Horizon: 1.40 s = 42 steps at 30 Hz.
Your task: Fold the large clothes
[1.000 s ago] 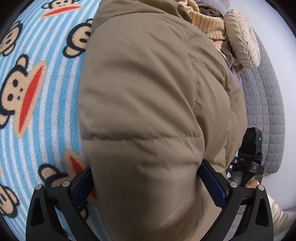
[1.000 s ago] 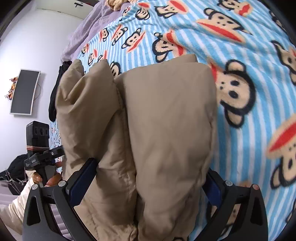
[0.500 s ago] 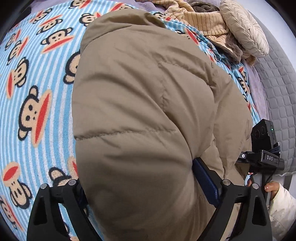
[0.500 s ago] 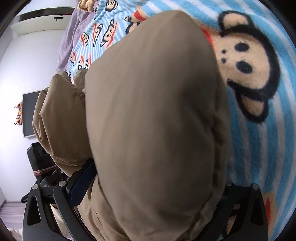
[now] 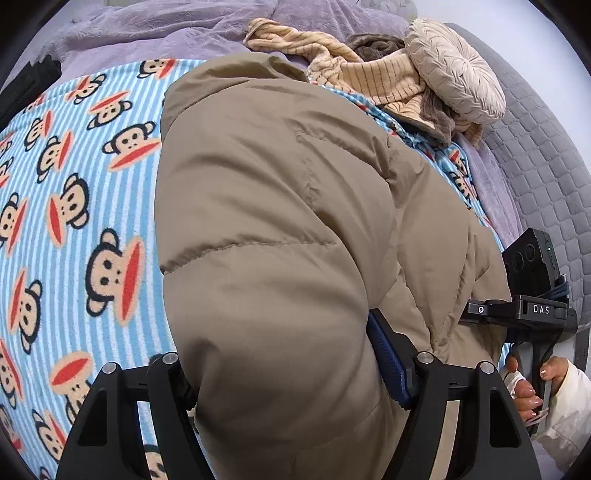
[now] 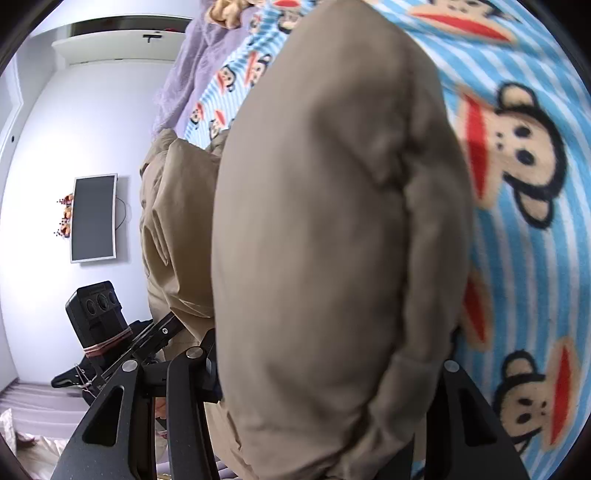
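1. The padded jacket (image 5: 280,229) is a tan, puffy garment with stitched quilting seams and a matte, slightly wrinkled shell; it is bunched into thick rounded folds with its collar end towards the far side of the bed.
2. It lies on the monkey-print blanket (image 5: 74,206), near the bed's right edge as the left wrist view has it, with its near end gathered up in both tools.
3. The left tool (image 5: 291,373) has a fat roll of the jacket between its jaws, which are closing; the blue pad on the right finger (image 5: 388,354) presses into the fabric, so it grasps the jacket.
4. The right tool (image 6: 325,369) has another thick fold of the jacket (image 6: 332,221) bulging between its jaws, which are closing too; the fabric fills the gap from finger to finger, so it also grips the garment.
5. In the left wrist view a hand (image 5: 528,384) in a cream sleeve holds the right tool's handle at the bed's right edge.
6. The blanket is blue-and-white striped with cartoon monkey faces, spread over a lilac bedspread (image 5: 166,33).
7. At the far right corner of the bed lie a striped beige garment (image 5: 369,77) and a round pleated cushion (image 5: 454,70), against a grey quilted headboard (image 5: 543,166).
8. A dark screen (image 6: 94,218) hangs on the white wall in the right wrist view.
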{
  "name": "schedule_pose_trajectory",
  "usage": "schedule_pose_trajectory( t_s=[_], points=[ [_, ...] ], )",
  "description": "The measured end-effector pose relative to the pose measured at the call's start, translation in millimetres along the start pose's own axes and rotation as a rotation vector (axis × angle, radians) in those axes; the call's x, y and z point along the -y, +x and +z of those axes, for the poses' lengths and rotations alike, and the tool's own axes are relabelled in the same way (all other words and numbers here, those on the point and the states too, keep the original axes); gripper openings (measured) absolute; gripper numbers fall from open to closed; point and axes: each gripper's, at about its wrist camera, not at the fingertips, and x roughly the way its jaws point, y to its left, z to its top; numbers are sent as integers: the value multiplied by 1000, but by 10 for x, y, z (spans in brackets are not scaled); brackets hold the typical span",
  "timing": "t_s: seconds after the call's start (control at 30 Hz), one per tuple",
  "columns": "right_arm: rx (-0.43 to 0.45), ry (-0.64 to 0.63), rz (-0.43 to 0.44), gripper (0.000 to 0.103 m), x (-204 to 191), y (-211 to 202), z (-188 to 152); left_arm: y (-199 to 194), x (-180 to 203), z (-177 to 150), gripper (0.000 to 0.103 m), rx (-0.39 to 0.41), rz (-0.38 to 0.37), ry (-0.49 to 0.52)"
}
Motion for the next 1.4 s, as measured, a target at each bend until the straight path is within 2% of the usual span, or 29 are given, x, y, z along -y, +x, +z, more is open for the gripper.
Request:
schedule_pose_trajectory(
  t_s=[0.2,0.33,0.47,0.67,0.73,0.87,1.0,1.1,1.17,1.27,1.3,1.33,1.4],
  points=[
    [64,-16,3,53,-516,265,-91,-418,-583,144,75,18,21,24],
    [71,-42,23,53,-879,550,-133,-704,-1082,222,75,46,61,15],
    [50,-59,58,53,-1214,1013,-77,-880,-1623,303,75,71,110,-37],
    [-12,-111,49,53,-1659,1672,56,-770,-2299,270,75,70,180,-91],
    [-30,-118,23,53,-1737,1906,111,-665,-2426,218,76,61,174,-113],
    [-44,-112,-29,54,-1750,2146,196,-562,-2532,152,85,81,194,-119],
    [-39,-59,-79,57,-1608,2120,229,-536,-2489,140,86,81,210,-112],
    [-20,-62,-157,60,-1635,2022,220,-645,-2427,166,86,84,253,-120],
    [13,-81,-220,63,-1712,1877,182,-821,-2377,187,85,148,306,-91],
    [96,-116,-329,63,-1759,1536,137,-1023,-2386,301,85,233,331,-56],
    [139,-145,-373,63,-1824,1414,115,-1039,-2415,367,85,238,335,-53],
    [174,-176,-391,62,-1882,1325,84,-1023,-2453,439,85,238,346,-55],
    [224,-234,-383,48,-1984,1089,24,-952,-2528,546,85,240,352,-66]
  ],
)
